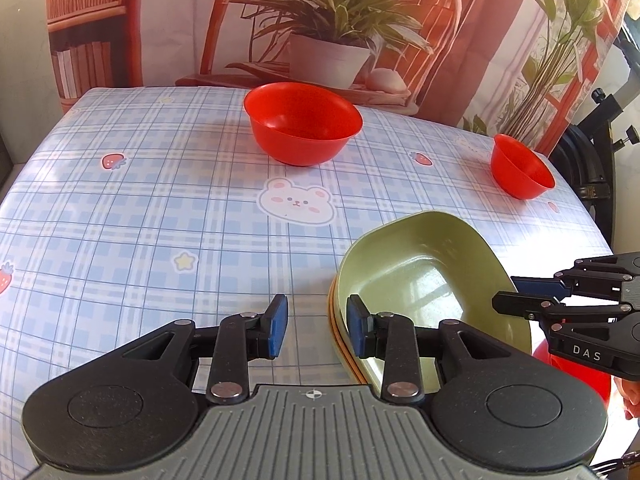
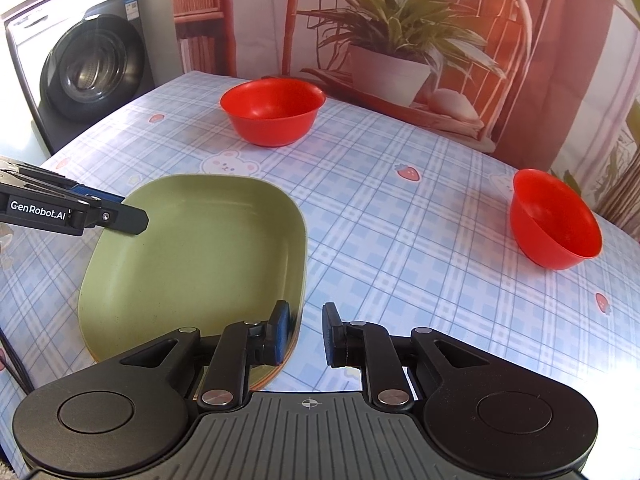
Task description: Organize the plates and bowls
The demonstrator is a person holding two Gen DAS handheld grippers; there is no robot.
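Observation:
A green rounded-square plate (image 1: 424, 276) (image 2: 200, 256) lies on top of an orange plate (image 1: 340, 344) on the checked tablecloth. My left gripper (image 1: 316, 330) is open at the plate's left rim, holding nothing. My right gripper (image 2: 306, 332) is open at the plate's near right rim, also empty; it shows in the left wrist view (image 1: 516, 292). The left gripper shows in the right wrist view (image 2: 132, 210) at the plate's left edge. A large red bowl (image 1: 302, 122) (image 2: 272, 110) stands at the back. A smaller red bowl (image 1: 520, 170) (image 2: 554, 218) stands at the right.
A third red object (image 1: 580, 372) shows partly below the right gripper. The table (image 1: 140, 220) ends near the small bowl at the right. A printed backdrop (image 1: 340, 32) hangs behind the table. A washing machine (image 2: 88, 68) stands at the far left.

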